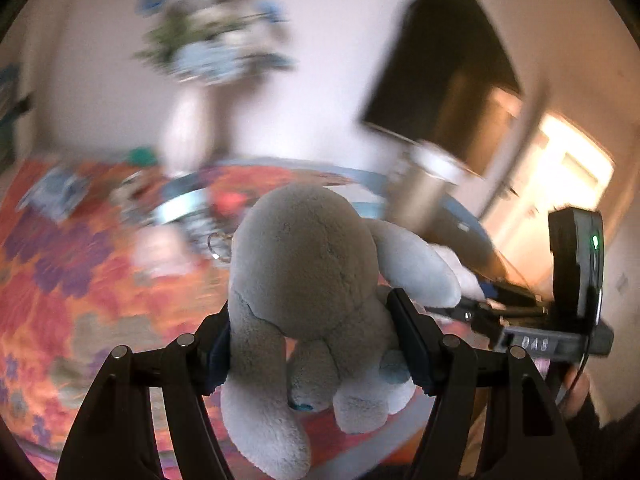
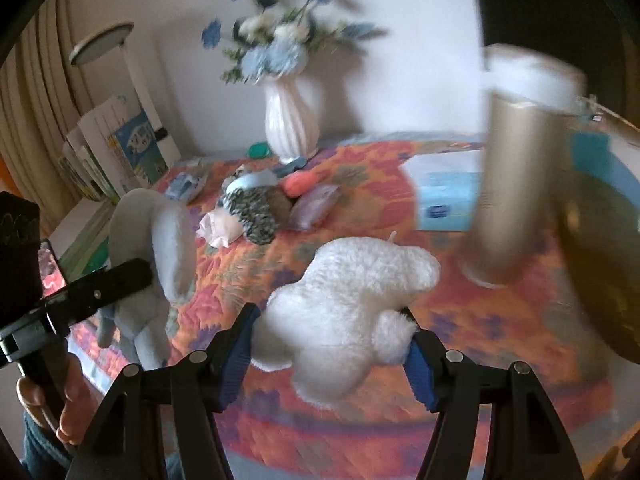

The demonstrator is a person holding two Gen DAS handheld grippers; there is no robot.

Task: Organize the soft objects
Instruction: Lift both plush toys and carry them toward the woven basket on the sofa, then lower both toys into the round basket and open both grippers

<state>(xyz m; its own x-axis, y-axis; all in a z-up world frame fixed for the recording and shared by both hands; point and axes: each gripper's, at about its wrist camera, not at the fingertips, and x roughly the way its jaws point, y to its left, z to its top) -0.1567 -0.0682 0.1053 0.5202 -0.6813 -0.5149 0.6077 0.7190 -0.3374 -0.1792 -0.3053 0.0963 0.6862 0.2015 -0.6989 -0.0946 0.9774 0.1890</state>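
The left gripper (image 1: pixel 310 334) is clamped on a grey plush toy (image 1: pixel 304 280), held above the patterned cloth (image 1: pixel 80 280). The right gripper (image 2: pixel 330 346) pinches a white plush toy (image 2: pixel 348 292), at six o'clock. Both look light and squashy; mid-body grips suit them.

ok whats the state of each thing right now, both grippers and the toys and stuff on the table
left gripper: shut on the grey plush, held up off the table
grey plush: gripped, hanging limbs down
right gripper: shut on the white plush
white plush: gripped, above the tablecloth
vase: upright, flowers in it
gold cylinder: upright on the table
tissue pack: lying flat
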